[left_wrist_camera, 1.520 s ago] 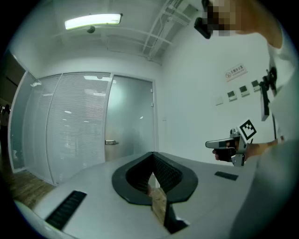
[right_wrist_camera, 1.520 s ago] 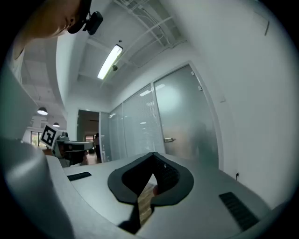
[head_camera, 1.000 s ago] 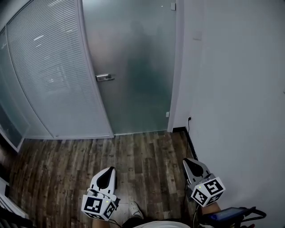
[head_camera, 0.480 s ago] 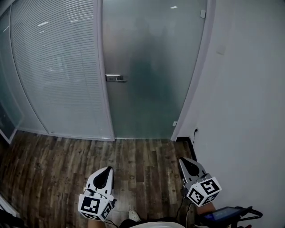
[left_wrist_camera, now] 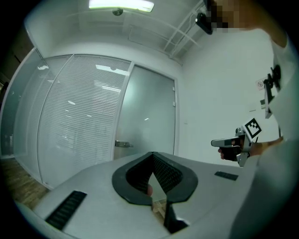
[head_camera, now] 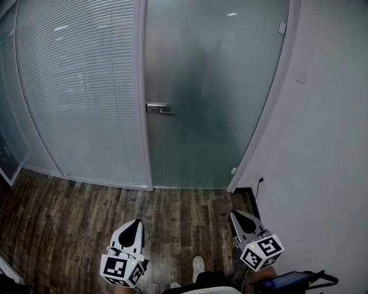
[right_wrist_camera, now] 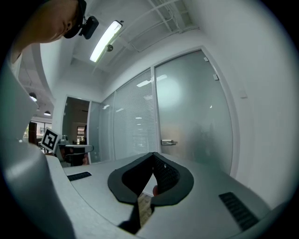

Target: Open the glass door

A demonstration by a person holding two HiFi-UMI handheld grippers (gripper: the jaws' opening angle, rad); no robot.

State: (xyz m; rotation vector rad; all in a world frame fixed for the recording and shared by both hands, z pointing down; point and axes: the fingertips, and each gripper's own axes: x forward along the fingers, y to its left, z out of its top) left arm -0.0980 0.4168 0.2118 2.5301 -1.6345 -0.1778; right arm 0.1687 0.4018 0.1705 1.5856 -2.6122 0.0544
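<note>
Pinched shut on nothing: left gripper (head_camera: 137, 221) and right gripper (head_camera: 233, 214). Well ahead of both tips: closed glass door (head_camera: 213, 86), handle (head_camera: 158, 108) nearly straight beyond the left tips. Probably best: close in level, part 1 pair of jaws before contact.

Dark wood-plank floor (head_camera: 172, 212) beneath me; ahead to my left, a curved glazed partition (head_camera: 80, 97) lined with horizontal blinds. To my right, a plain white wall (head_camera: 328, 143) with a socket (head_camera: 261, 179) low down; overhead, a lit ceiling strip light (left_wrist_camera: 121, 4).
</note>
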